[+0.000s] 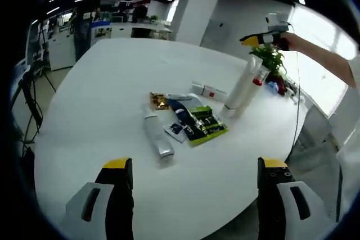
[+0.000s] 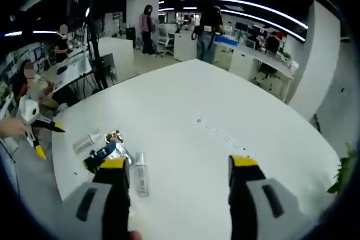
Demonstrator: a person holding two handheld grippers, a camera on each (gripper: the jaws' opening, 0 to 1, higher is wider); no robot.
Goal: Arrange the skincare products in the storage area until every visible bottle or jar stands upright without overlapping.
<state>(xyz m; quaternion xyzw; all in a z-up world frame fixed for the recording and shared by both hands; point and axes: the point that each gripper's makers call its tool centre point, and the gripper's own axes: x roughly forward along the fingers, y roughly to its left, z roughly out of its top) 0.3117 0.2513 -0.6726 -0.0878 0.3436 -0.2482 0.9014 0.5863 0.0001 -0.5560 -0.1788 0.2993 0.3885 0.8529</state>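
Note:
On the white table [image 1: 101, 82] a silver tube [image 1: 157, 136] lies flat. Beside it are a gold jar [image 1: 159, 100], a dark blue packet [image 1: 181, 111], a green and black sachet [image 1: 205, 123] and small white boxes [image 1: 209, 91]. A tall white bottle [image 1: 242, 85] rises at a slant just under my right gripper [image 1: 251, 40], which a hand holds. My left gripper [image 1: 196, 164] hangs open short of the pile. In the right gripper view my right gripper [image 2: 179, 162] is open above the table, with the bottle [image 2: 140, 179] by its left jaw. The left gripper [image 2: 49, 140] shows beyond the tube [image 2: 87, 140] and the jar [image 2: 114, 136].
A potted plant [image 1: 273, 60] and small items stand at the table's edge behind the tall bottle. An arm [image 1: 320, 54] reaches in from the right. Desks, a pillar [image 1: 197, 4] and people [image 2: 146, 26] fill the office beyond. Bare tabletop [image 2: 214, 99] stretches past the pile.

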